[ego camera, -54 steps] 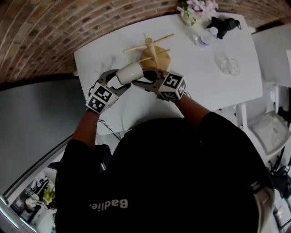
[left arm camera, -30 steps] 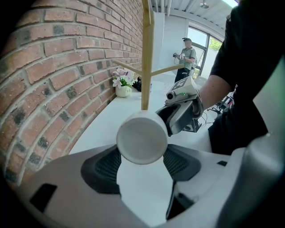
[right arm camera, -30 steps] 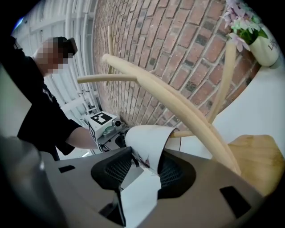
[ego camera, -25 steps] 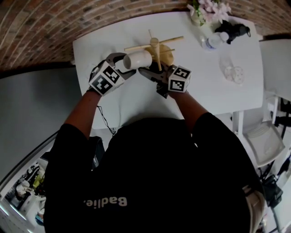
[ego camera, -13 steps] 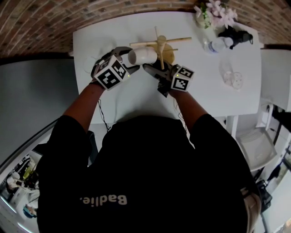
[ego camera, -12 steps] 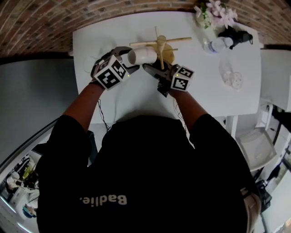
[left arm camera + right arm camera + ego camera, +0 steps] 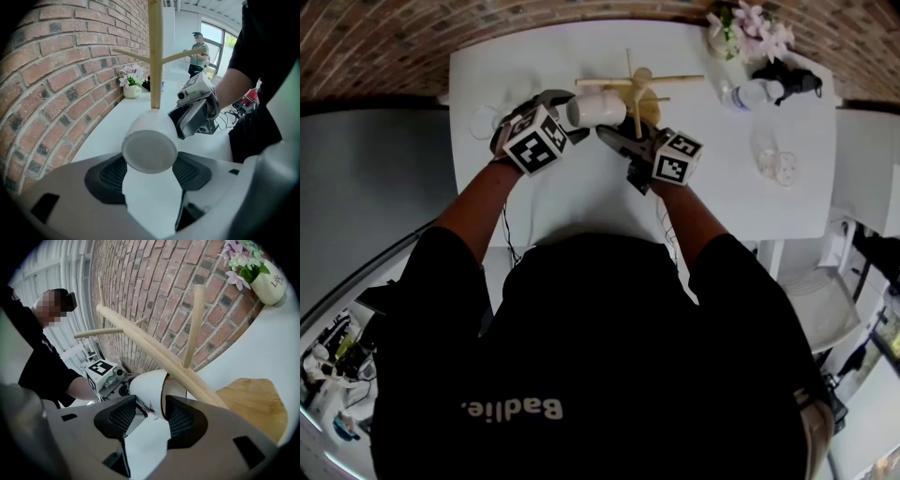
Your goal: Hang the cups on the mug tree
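A white cup lies on its side in the air just left of the wooden mug tree. My left gripper is shut on the cup; in the left gripper view the cup's base sits between the pads, facing the camera, with the tree's trunk right behind it. My right gripper comes from the right. Its jaws are opening, and the cup's rim stands between the pads without being pressed. The tree's trunk slants across above the right gripper.
The white table ends against a brick wall. At the back right stand a flower pot, a water bottle, a black object and a clear glass piece. A small white item lies at the left.
Both grippers have carried the cup away from me across the table toward the mug tree. The cup now sits right beside the trunk.
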A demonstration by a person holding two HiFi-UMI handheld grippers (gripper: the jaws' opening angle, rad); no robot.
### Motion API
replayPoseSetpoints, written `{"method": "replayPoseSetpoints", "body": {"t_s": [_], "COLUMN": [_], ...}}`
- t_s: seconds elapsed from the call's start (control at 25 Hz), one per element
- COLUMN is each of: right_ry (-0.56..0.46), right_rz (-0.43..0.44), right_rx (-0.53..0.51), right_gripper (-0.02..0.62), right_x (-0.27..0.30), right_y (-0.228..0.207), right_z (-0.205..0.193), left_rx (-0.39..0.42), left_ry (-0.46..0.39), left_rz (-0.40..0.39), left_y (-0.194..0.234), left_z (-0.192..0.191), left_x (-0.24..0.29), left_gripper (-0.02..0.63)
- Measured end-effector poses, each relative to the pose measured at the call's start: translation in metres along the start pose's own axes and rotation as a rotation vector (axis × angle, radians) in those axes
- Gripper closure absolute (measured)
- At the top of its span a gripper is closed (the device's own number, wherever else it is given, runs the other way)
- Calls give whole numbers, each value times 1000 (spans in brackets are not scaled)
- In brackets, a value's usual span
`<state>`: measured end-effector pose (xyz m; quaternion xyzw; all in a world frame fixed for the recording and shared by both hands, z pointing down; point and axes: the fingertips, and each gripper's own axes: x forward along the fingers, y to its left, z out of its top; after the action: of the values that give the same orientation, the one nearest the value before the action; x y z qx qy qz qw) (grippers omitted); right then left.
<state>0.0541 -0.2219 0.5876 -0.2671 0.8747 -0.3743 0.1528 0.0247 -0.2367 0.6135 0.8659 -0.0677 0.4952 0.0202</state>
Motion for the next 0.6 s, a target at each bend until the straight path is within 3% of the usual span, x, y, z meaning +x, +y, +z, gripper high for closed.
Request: {"method": "replayPoseSetpoints", "body": {"t_s": [0.6], "right_ry": [33], "right_rz": [-42], "right_rx": [3], "right_gripper": [382], "right_x": [-3], "right_y": [-4], "right_z": [1], "left_rx": [-54], "left_ry": [-5], "left_rz": [-12], "left_y": [-4], "left_z": [-9], "left_x": [10], "left_gripper": [307]}}
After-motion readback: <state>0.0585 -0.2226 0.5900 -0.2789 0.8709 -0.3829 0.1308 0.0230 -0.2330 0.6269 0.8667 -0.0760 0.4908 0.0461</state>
